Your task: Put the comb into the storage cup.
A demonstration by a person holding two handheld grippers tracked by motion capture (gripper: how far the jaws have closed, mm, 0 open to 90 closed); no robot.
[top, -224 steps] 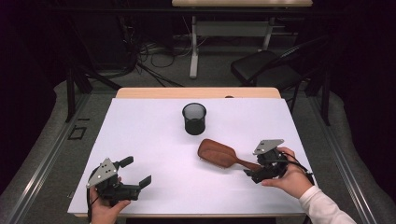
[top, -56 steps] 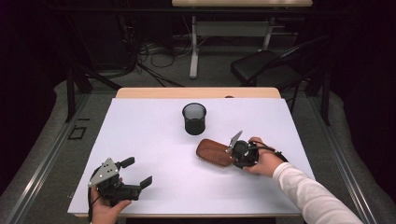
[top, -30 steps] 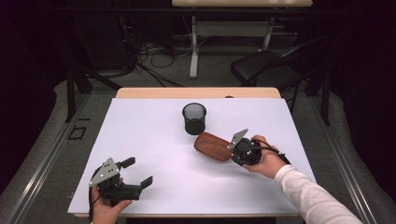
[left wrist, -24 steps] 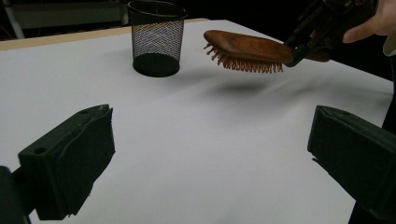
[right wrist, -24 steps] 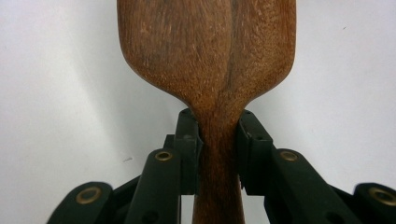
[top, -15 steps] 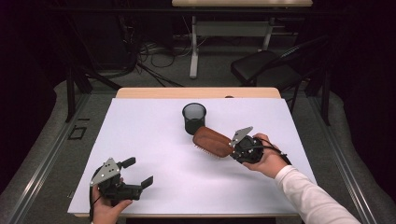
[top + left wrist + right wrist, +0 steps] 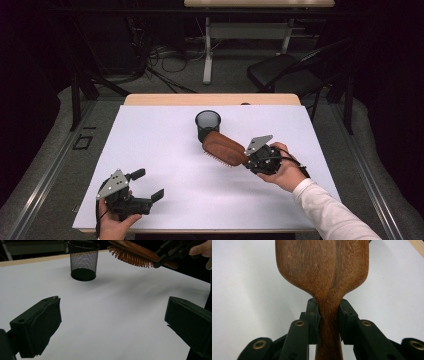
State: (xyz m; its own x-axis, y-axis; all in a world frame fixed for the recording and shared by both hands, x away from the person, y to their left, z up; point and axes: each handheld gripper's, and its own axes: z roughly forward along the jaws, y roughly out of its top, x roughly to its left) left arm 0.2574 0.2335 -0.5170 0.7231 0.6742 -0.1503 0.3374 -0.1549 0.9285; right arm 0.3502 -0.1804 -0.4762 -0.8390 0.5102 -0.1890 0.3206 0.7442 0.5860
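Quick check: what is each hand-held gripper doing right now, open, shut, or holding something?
Left hand-held gripper: open, holding nothing, low over the white table.
Right hand-held gripper: shut on the handle of the brown wooden hairbrush, lifted beside the black mesh cup.

A white table [image 7: 165, 150], a dark chair [image 7: 290, 75] and floor cables [image 7: 160, 60] behind it.

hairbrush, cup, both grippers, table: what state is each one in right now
hairbrush: lifted off the table, held by its handle, bristles facing down, head beside the cup rim
mesh cup: upright on the table, nothing seen in it
right gripper: shut on the hairbrush handle
left gripper: open, holding nothing, low over the table
table: covered by a white sheet
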